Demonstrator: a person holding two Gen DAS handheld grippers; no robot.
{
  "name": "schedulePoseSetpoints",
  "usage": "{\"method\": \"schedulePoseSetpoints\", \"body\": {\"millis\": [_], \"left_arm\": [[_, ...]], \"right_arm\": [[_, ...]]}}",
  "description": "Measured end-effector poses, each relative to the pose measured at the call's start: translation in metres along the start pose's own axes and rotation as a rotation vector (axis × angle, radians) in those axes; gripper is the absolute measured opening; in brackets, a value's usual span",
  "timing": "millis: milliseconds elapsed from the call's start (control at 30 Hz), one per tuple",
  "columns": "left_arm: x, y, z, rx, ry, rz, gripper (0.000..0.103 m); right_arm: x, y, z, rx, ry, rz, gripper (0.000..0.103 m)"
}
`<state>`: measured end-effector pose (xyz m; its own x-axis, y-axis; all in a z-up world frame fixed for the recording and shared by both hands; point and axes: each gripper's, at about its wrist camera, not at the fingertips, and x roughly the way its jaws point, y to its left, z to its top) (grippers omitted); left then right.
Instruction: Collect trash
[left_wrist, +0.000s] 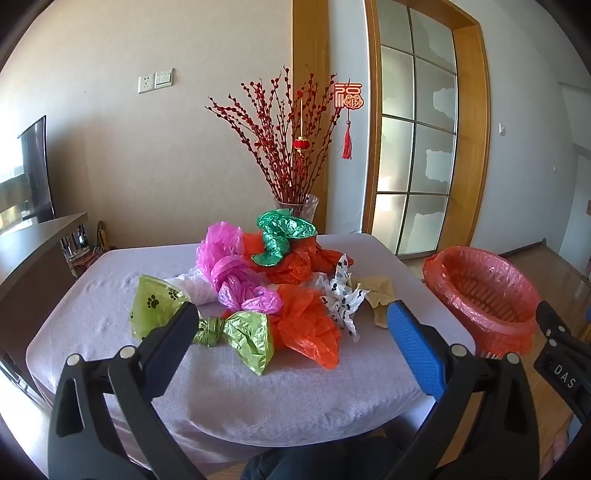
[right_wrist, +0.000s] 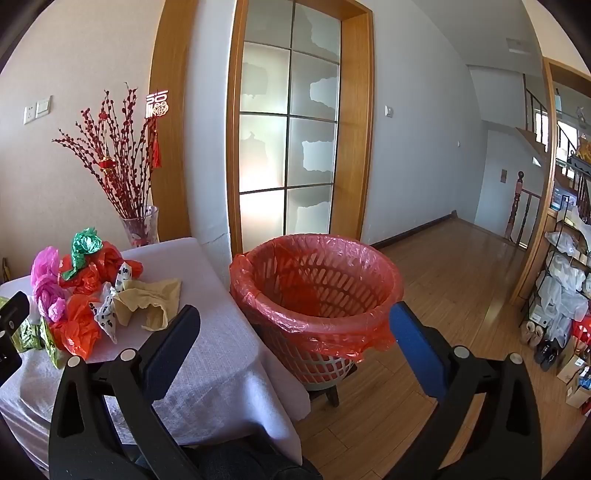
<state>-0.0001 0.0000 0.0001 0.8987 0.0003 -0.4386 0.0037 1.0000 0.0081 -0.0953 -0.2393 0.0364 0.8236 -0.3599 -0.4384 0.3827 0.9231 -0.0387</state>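
Trash: a heap of crumpled plastic bags on the surface (left_wrist: 110, 295), spread from the middle toward the far edge. Nearest the near edge lies the lime paw-print bag (left_wrist: 207, 326), knotted at its middle; behind it the pink bag (left_wrist: 236, 280), orange bags (left_wrist: 306, 317), a green foil-like bag (left_wrist: 284, 236), a white spotted wrapper (left_wrist: 341, 295) and a beige piece (right_wrist: 151, 299) toward the right edge.

Bin (right_wrist: 321, 288) with red liner stands on a low stool just beside the right edge of the surface, nothing visible inside.

Left tongs (left_wrist: 291, 321): wide, holding nothing, hovering at the near edge, facing the heap. Right tongs (right_wrist: 291, 321): wide, holding nothing, facing the bin.

Risks, as judged: bags are light and tangled, so a grab may drag neighbours off the edge; thin film may slip from the pads; a loose liner could snag; a careless drop may miss the bin rim.
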Motion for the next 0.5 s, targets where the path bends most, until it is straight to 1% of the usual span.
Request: {"method": "schedulePoseSetpoints", "body": {"millis": [500], "left_arm": [[0.0037, 0.0005, -0.002, -0.002, 0.007, -0.005, 0.099]], "right_arm": [[-0.0002, 0.0005, 0.0005, -0.003, 0.002, -0.001, 0.101]]}}
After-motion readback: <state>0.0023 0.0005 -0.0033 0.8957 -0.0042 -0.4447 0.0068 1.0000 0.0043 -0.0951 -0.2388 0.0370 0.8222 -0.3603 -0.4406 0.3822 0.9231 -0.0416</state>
